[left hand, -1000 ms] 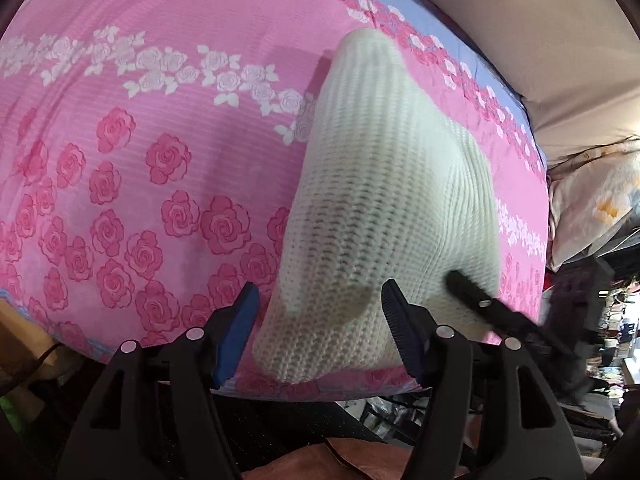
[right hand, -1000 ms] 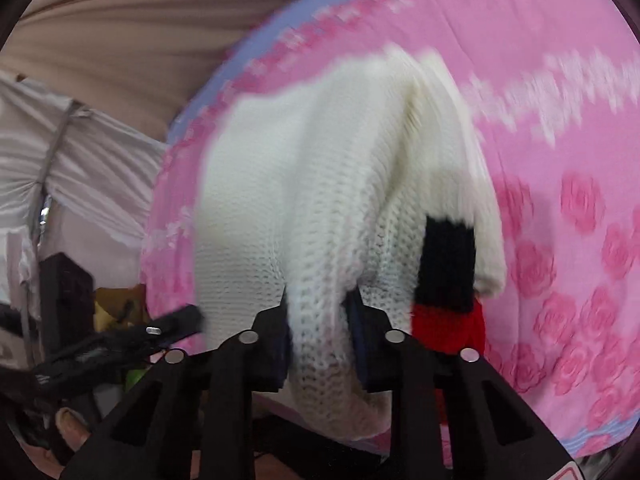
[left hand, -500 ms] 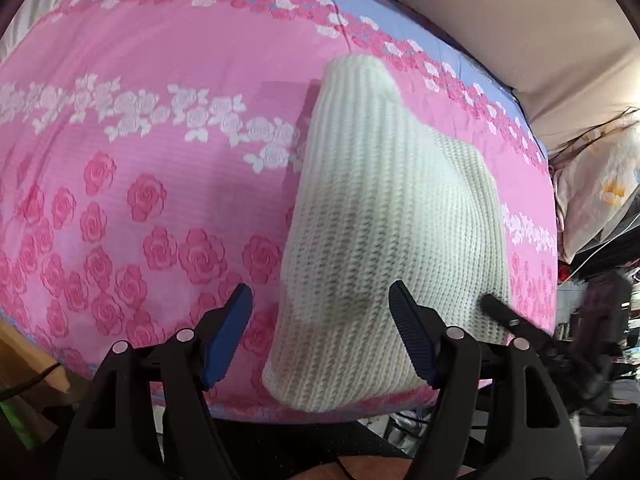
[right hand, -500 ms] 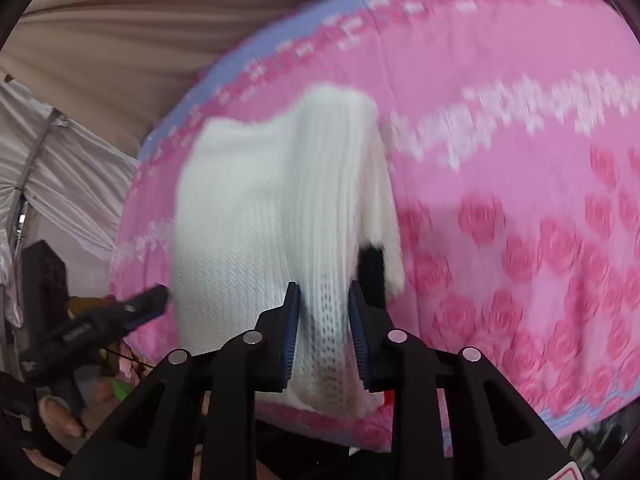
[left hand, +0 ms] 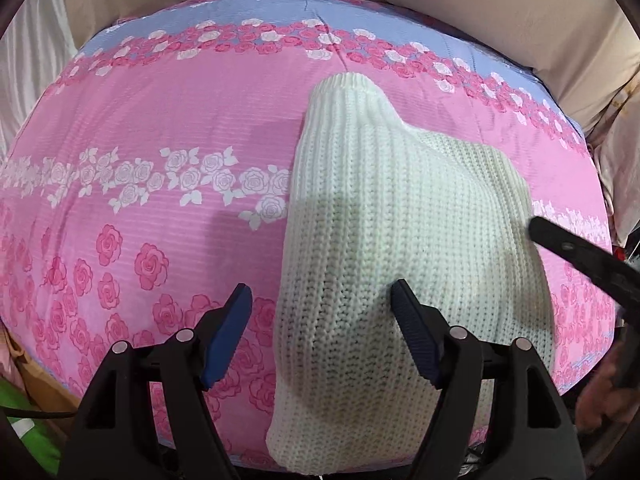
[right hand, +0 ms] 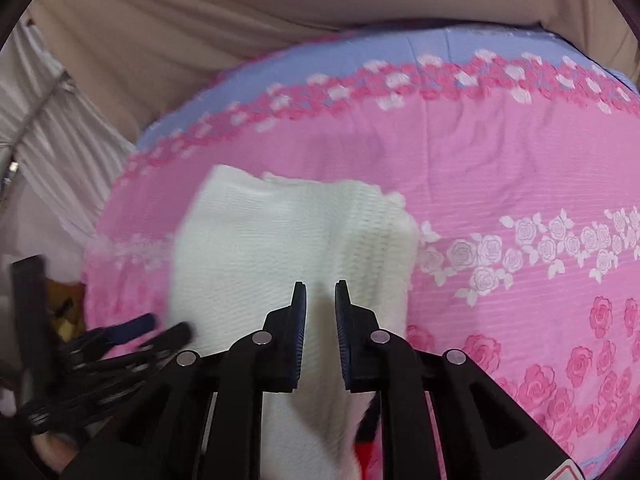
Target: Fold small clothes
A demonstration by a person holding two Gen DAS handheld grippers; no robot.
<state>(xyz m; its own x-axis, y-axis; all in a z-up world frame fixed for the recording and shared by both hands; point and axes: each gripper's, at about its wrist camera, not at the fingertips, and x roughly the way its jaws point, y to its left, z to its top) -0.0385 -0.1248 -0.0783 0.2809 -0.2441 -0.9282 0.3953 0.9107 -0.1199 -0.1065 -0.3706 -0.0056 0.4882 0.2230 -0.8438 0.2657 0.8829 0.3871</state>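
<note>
A small white knitted sweater (left hand: 392, 240) lies folded on the pink rose-print bedspread (left hand: 160, 140). My left gripper (left hand: 322, 312) is open and empty above its near edge, fingers apart. In the right wrist view the sweater (right hand: 288, 240) lies flat below my right gripper (right hand: 321, 300), whose jaws stand a narrow gap apart with nothing clearly between them. A red and black cuff (right hand: 366, 440) peeks out under the right finger. The other gripper shows in each view, at the right of the left wrist view (left hand: 580, 256) and at the lower left of the right wrist view (right hand: 120, 344).
A beige curtain (left hand: 440, 8) hangs behind the bed. White drapery (right hand: 48, 132) and dark clutter (right hand: 28, 300) stand off the bed's side. The bed's near edge (left hand: 48, 384) drops to a wooden frame.
The right gripper let go of the sweater's fold and pulled back up; the sweater dropped flat. Both grippers rose and drew away from the bed.
</note>
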